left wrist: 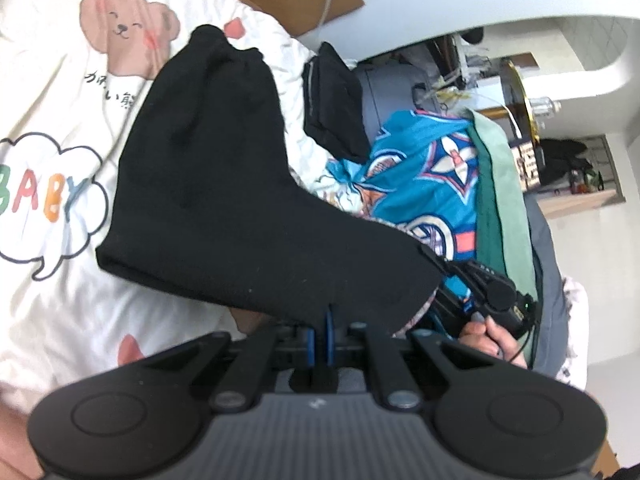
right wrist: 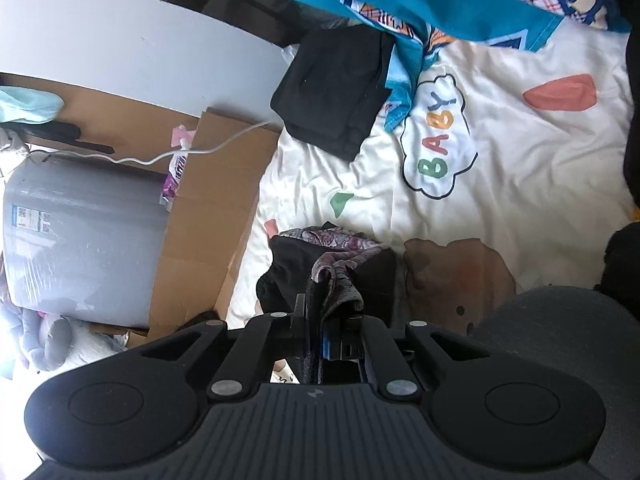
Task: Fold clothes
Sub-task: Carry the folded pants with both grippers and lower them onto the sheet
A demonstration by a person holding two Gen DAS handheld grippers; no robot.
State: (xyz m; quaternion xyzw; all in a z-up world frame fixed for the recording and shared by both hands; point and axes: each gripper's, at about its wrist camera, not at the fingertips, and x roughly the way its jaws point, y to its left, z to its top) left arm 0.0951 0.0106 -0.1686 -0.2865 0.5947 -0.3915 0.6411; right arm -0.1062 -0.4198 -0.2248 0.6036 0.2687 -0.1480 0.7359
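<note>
A black garment point(left wrist: 224, 184) hangs over the white cartoon-print bed sheet point(left wrist: 52, 92). My left gripper point(left wrist: 320, 322) is shut on its lower edge. My right gripper point(right wrist: 320, 304) is shut on the other end of the black garment point(right wrist: 288, 268), where a grey-purple patterned lining point(right wrist: 340, 276) bunches at the pads. The right gripper and the hand holding it show in the left wrist view point(left wrist: 492, 300), at the garment's far corner. The garment is stretched between the two grippers above the bed.
A folded black garment point(right wrist: 336, 92) lies on the sheet point(right wrist: 520, 152), also in the left wrist view point(left wrist: 332, 100). A turquoise patterned cloth point(left wrist: 424, 184) lies beside it. Cardboard point(right wrist: 208, 216), a grey bin point(right wrist: 88, 240) and a white cable point(right wrist: 180, 152) stand off the bed's edge.
</note>
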